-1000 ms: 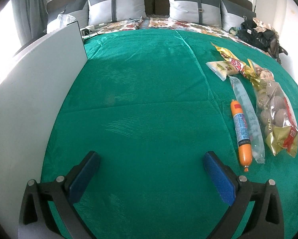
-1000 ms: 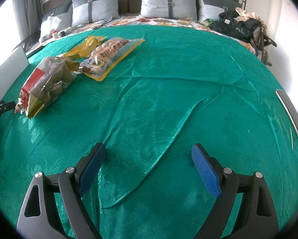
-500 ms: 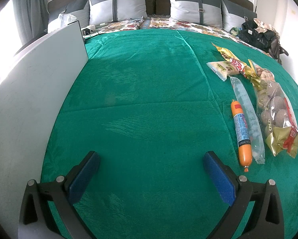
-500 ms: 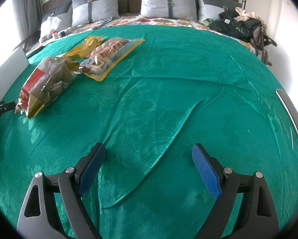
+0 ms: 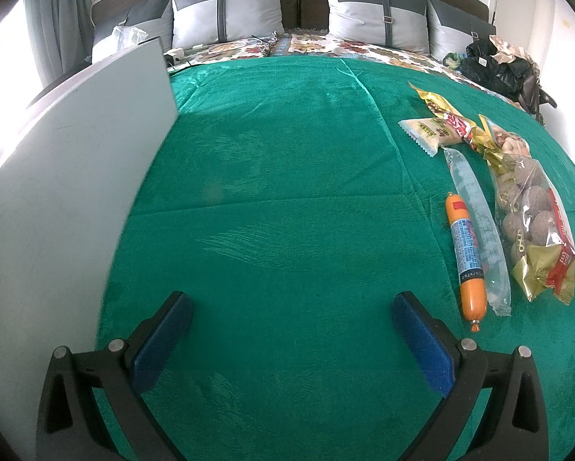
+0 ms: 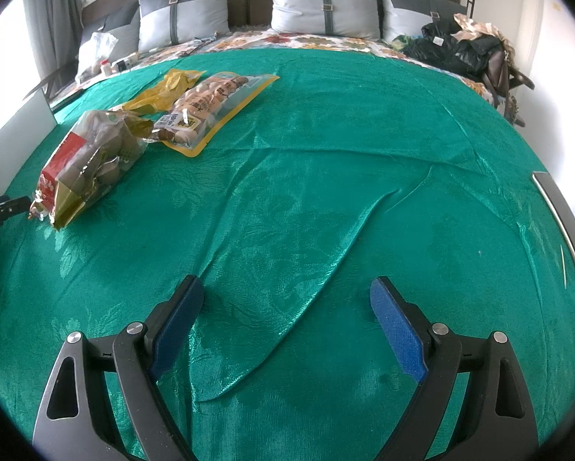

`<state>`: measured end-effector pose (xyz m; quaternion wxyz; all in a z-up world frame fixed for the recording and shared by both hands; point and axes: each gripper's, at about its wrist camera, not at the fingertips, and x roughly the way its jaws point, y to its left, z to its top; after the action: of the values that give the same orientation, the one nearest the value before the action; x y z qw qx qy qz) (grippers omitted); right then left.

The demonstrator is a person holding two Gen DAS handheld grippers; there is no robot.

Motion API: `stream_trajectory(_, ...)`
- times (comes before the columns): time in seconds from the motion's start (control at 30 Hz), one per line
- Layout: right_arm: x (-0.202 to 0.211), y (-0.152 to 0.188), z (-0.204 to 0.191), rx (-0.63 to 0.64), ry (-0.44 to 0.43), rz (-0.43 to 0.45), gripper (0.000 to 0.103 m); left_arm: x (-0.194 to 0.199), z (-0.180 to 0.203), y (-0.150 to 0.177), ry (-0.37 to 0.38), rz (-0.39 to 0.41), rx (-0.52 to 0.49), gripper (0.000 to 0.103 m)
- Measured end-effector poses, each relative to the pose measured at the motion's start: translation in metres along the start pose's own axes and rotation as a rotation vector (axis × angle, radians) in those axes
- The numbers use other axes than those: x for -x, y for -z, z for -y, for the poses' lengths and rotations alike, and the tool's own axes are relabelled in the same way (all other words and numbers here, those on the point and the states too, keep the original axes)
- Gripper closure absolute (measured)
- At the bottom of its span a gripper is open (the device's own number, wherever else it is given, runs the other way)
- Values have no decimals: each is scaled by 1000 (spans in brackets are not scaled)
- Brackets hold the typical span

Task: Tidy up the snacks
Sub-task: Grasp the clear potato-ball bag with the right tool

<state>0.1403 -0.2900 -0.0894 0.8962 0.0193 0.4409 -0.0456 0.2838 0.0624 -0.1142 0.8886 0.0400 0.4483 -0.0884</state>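
Note:
Snacks lie on a green bedspread [image 5: 287, 192]. In the left wrist view an orange sausage stick [image 5: 466, 261], a clear tube pack [image 5: 476, 211], a bag of round brown snacks [image 5: 533, 226], a small white packet [image 5: 427, 132] and a gold-red wrapper [image 5: 447, 113] lie at the right. My left gripper [image 5: 291, 311] is open and empty, left of the sausage. In the right wrist view the brown snack bag [image 6: 89, 165], a yellow-edged nut pack [image 6: 214, 105] and a yellow wrapper [image 6: 168, 88] lie at the far left. My right gripper [image 6: 287, 307] is open and empty over bare cloth.
A tall white board [image 5: 64, 192] stands along the left edge of the bed. Grey pillows [image 5: 226, 19] line the headboard. Dark bags and clothes [image 6: 464, 53] sit at the back right. A dark flat device [image 6: 564, 219] lies at the right edge. The cloth has raised folds [image 6: 326, 230].

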Motion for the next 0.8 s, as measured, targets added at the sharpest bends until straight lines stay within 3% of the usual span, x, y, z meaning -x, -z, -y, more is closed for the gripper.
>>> stream_trajectory(0.8,0,0,0,-2,2,-1,12,0,3,0,7,-1,-10,0)
